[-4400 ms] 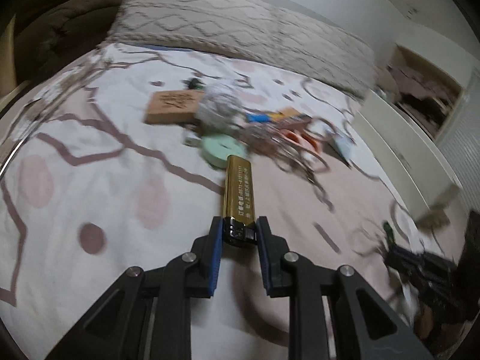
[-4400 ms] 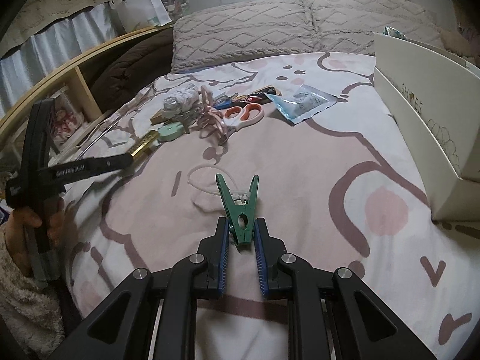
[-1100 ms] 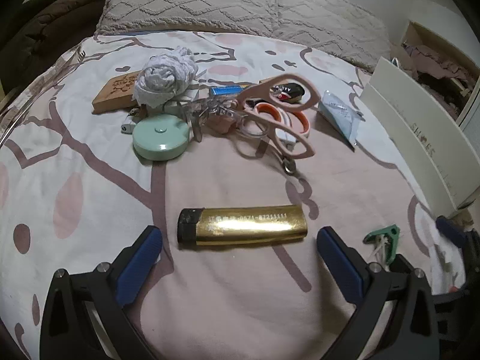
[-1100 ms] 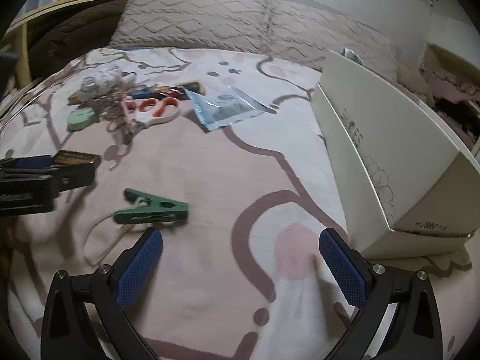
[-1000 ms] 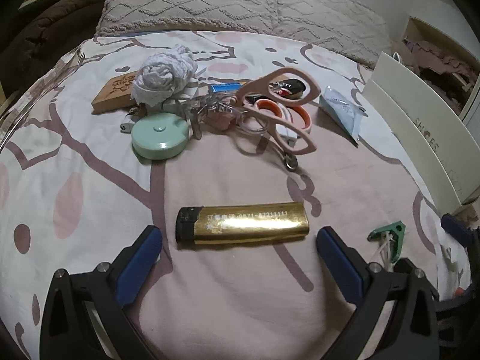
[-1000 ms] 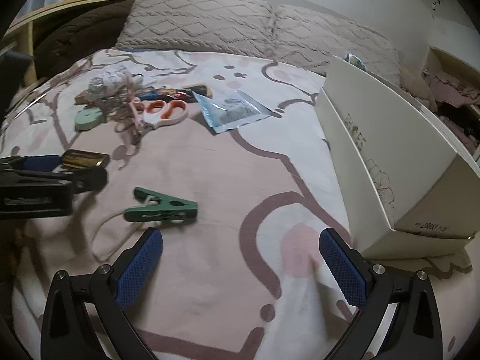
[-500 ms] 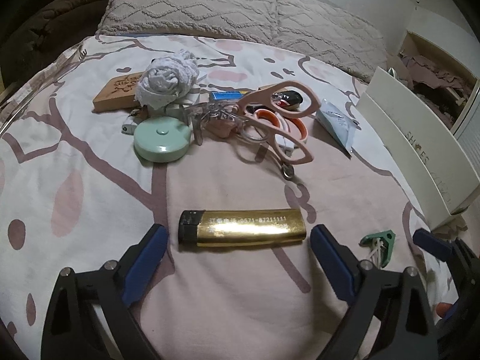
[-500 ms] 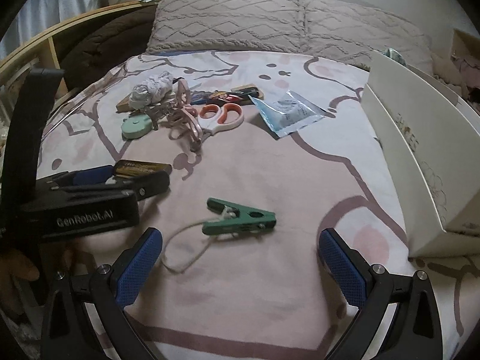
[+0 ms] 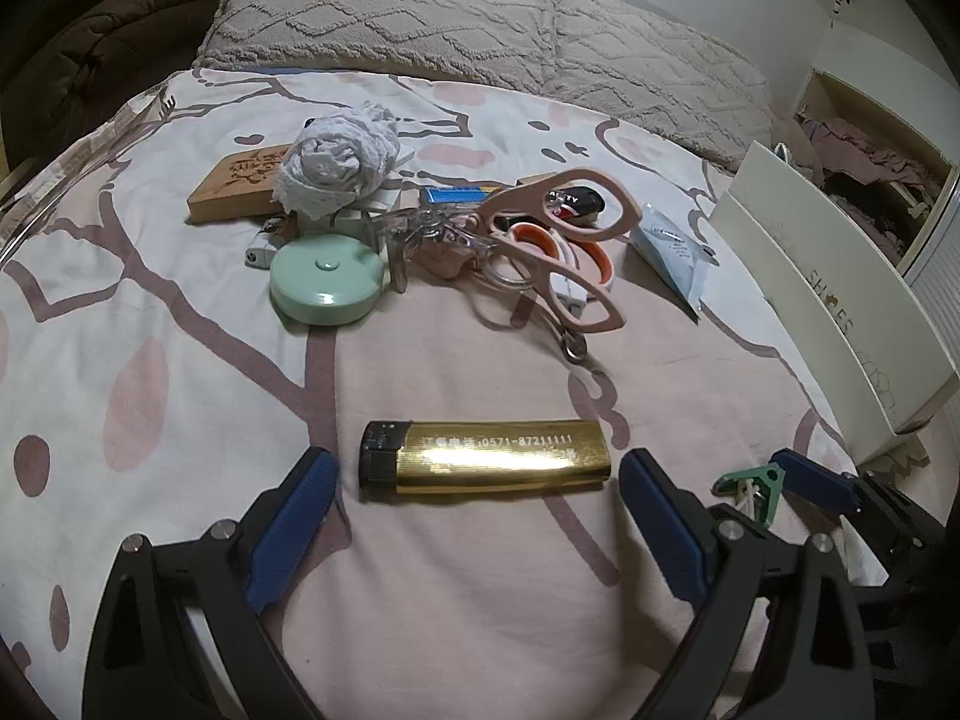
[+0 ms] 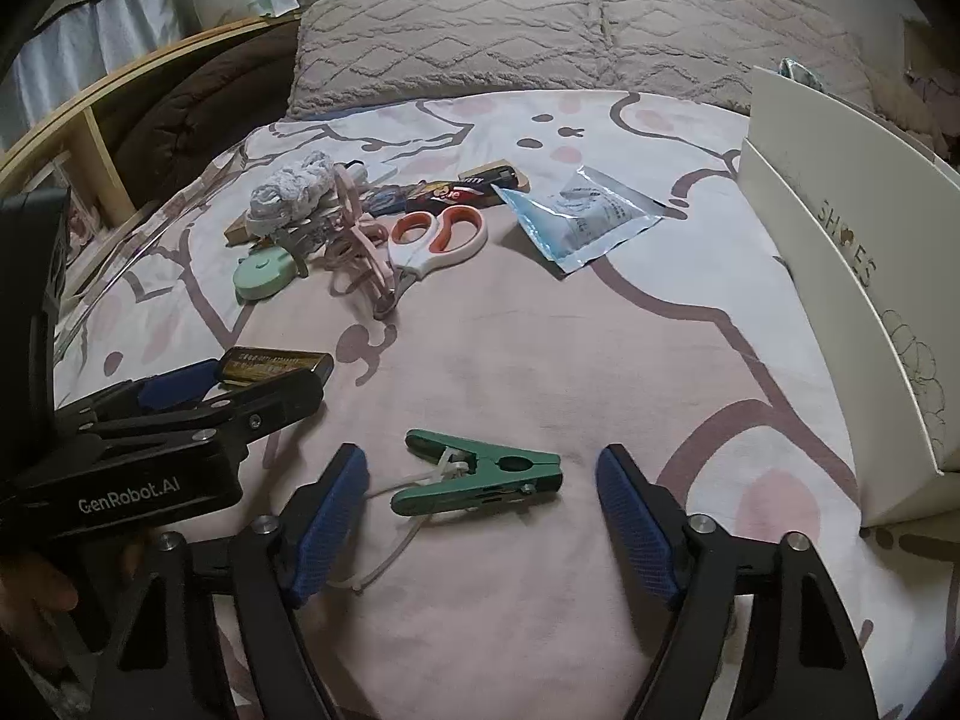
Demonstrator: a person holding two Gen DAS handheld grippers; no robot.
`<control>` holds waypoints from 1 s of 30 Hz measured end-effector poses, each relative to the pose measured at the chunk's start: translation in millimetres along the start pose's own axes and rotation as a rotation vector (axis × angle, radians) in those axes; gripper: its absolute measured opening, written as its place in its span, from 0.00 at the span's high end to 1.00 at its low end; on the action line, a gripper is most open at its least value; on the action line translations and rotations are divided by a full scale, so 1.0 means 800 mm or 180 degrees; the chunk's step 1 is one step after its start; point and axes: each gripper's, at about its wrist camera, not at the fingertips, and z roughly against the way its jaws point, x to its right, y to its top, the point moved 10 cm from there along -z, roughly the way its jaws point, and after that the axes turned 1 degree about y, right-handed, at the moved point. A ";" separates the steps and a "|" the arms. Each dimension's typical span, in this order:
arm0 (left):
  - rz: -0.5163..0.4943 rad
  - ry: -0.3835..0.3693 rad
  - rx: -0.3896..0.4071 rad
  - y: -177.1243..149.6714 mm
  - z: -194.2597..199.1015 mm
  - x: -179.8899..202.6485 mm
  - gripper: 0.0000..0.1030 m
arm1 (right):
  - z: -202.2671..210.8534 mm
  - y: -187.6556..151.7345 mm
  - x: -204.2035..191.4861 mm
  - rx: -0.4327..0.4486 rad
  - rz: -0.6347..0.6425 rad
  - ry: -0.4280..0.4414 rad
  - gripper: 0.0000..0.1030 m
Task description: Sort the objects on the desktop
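Observation:
A gold lighter [image 9: 498, 459] with a black cap lies crosswise on the pink patterned bedspread [image 9: 450, 372]. My left gripper [image 9: 477, 462] is open, one blue pad at each end of the lighter, neither touching it. A green clothespin [image 10: 480, 480] with a white cord lies on its side between the pads of my right gripper [image 10: 481, 457]. Its jaws are closing but stand apart from the pin. In the right wrist view the left gripper [image 10: 252, 384] sits at the left with the lighter [image 10: 270, 362] beyond it. The left wrist view shows the clothespin [image 9: 753, 483] at the lower right.
A pile lies farther up the bed: mint tape measure [image 9: 327, 279], pink scissors [image 9: 564, 252], orange-handled scissors [image 10: 438, 237], crumpled white cloth [image 9: 339, 162], wooden block [image 9: 234, 183], blue foil packet [image 10: 582, 216]. A white shoe box [image 10: 840, 276] stands at the right; pillows [image 9: 480, 30] behind.
Both grippers have let go of the lighter and the clothespin, which now lie crosswise. The right view swung left until the clothespin was centred, and its jaws have narrowed. The left jaws narrowed slightly.

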 end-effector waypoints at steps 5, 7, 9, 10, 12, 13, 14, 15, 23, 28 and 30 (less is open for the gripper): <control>0.0002 0.0004 0.0002 -0.001 0.001 0.000 0.08 | 0.001 0.000 0.001 0.0054 -0.0042 0.0046 0.47; 0.0008 0.0008 0.0005 0.000 0.000 0.001 0.08 | 0.005 0.000 0.004 0.0104 -0.0113 0.0095 0.49; -0.0017 0.0042 -0.0001 -0.001 -0.001 0.002 0.08 | 0.010 -0.002 0.007 0.0146 -0.0193 0.0139 0.49; -0.0040 0.0072 -0.0005 -0.001 -0.001 0.003 0.08 | 0.012 -0.003 0.008 0.0163 -0.0217 0.0144 0.49; -0.0087 0.0136 -0.0012 -0.002 -0.003 0.005 0.08 | 0.016 -0.005 0.010 0.0195 -0.0248 0.0130 0.49; -0.0105 0.0177 -0.0009 -0.002 -0.004 0.005 0.09 | 0.016 -0.007 0.010 0.0204 -0.0248 0.0114 0.49; -0.0112 0.0211 -0.0003 -0.002 -0.005 0.005 0.10 | 0.017 -0.008 0.009 0.0207 -0.0237 0.0099 0.49; -0.0119 0.0232 -0.0004 -0.002 -0.006 0.004 0.10 | 0.018 -0.009 0.008 0.0213 -0.0223 0.0081 0.49; -0.0187 0.0343 0.0006 0.001 -0.011 0.004 0.20 | 0.019 -0.011 0.008 0.0240 -0.0213 0.0065 0.49; -0.0147 0.0264 0.0044 0.001 -0.006 0.005 0.21 | 0.021 -0.012 0.008 0.0268 -0.0212 0.0054 0.49; -0.0140 0.0205 0.0076 0.000 -0.002 0.007 0.21 | 0.021 -0.012 0.009 0.0285 -0.0221 0.0048 0.49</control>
